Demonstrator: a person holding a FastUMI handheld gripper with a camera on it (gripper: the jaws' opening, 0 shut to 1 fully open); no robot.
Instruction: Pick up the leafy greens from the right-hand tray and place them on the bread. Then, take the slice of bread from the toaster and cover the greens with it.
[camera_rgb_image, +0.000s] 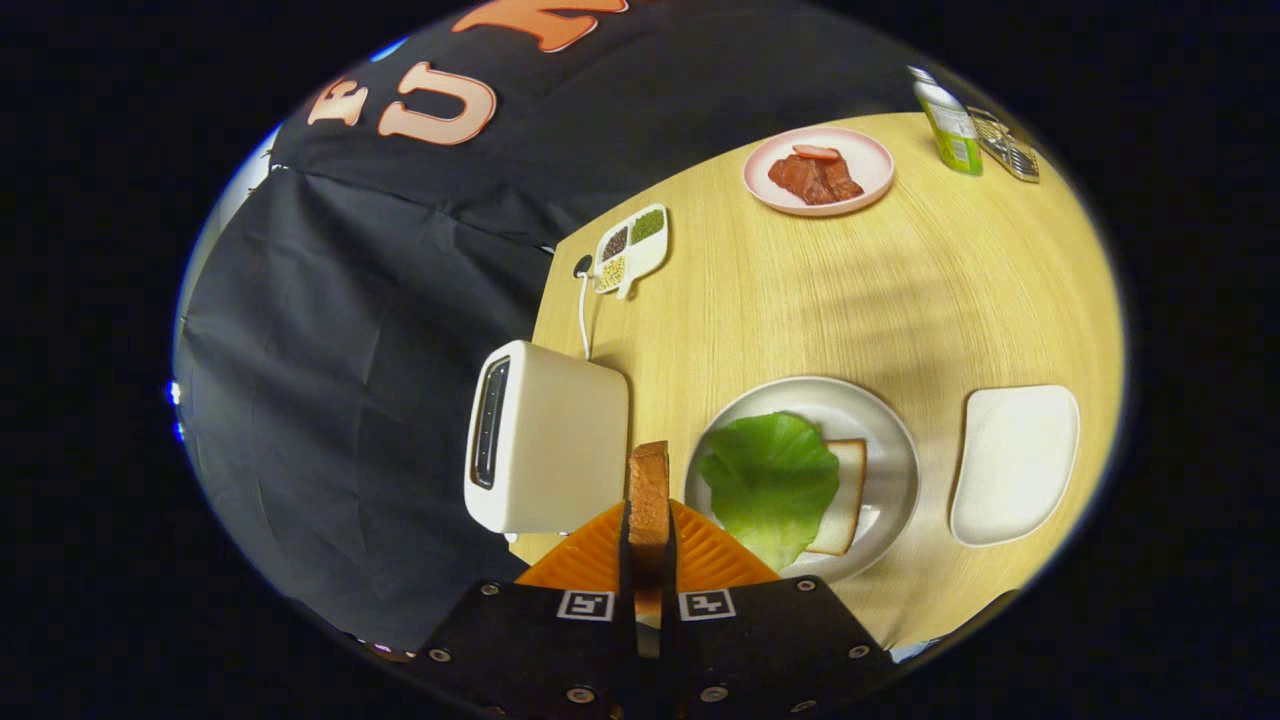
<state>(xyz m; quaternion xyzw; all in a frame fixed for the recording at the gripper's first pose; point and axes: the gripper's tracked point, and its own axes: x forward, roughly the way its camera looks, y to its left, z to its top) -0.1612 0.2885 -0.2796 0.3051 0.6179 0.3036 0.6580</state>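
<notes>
Gripper (648, 545): lower centre of the frame, fingers pressed from both sides on a slice of bread (649, 492), which stands on edge between them with its crust facing the camera. Toaster (545, 437): pale, boxy, left of centre, just left of the held slice, its slot along its left side, a white cord (584, 315) running from behind it toward the tabletop's far edge. Round plate (890, 440): just right of the fingers, centre of the frame, carrying a second bread slice (848, 495) lying flat with the leafy greens (768, 480) spread over most of it; the bread's right edge shows past the leaf. White tray (1015, 463): right of the plate, apart from it. Divided dish (632, 247): upper centre-left, near the tabletop's far corner, holding dark, green and pale fillings in separate compartments. Pink plate (818, 170): upper centre-right, holding reddish-brown meat pieces. Green-labelled bottle (948, 122): upper right, lying beside a small dark object too blurred to identify. Tabletop (800, 300): light wood grain.
</notes>
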